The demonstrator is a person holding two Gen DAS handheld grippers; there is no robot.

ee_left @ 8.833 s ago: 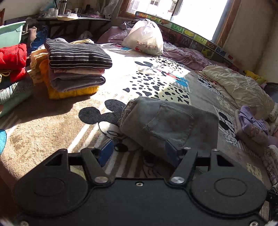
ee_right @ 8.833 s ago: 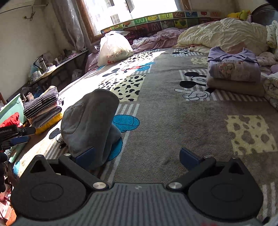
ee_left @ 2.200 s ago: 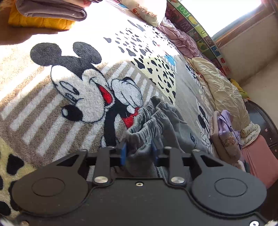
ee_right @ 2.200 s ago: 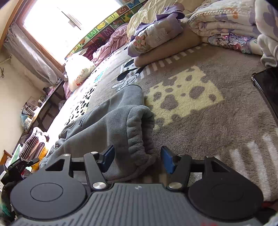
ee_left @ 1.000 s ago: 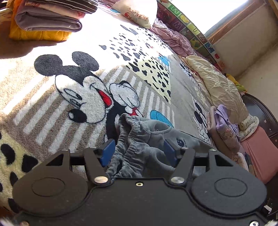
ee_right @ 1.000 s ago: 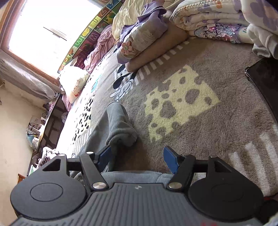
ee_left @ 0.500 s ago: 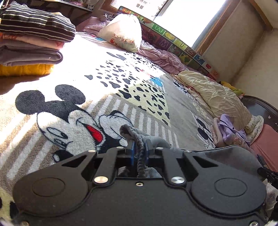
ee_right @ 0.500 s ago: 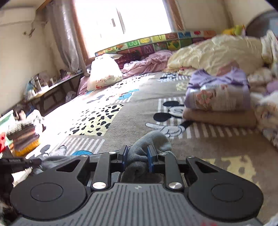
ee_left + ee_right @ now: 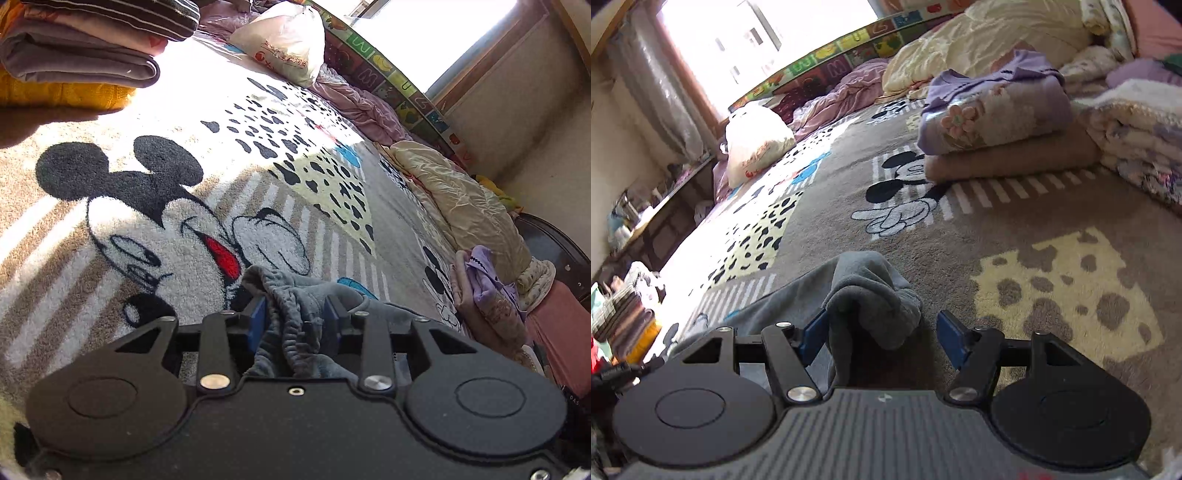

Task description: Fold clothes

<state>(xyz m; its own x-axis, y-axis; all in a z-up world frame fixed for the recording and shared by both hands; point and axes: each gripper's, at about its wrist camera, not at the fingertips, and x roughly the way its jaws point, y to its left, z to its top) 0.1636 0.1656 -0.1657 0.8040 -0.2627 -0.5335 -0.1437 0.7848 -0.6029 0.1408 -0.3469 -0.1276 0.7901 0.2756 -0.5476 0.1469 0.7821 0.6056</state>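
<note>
Both jaws just opened: left gripper (image 9: 295, 317) apart around the grey fleece trousers' (image 9: 295, 302) gathered waistband, right gripper (image 9: 882, 332) wide, cuff loose between, on the cartoon-mouse plush blanket (image 9: 166, 206).

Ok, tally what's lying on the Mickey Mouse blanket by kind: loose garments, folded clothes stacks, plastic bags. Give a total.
Loose garments: 1, the grey trousers
Folded clothes stacks: 2, the striped-topped stack and the purple-topped stack
Plastic bags: 1, the white bag
Total: 4
</note>
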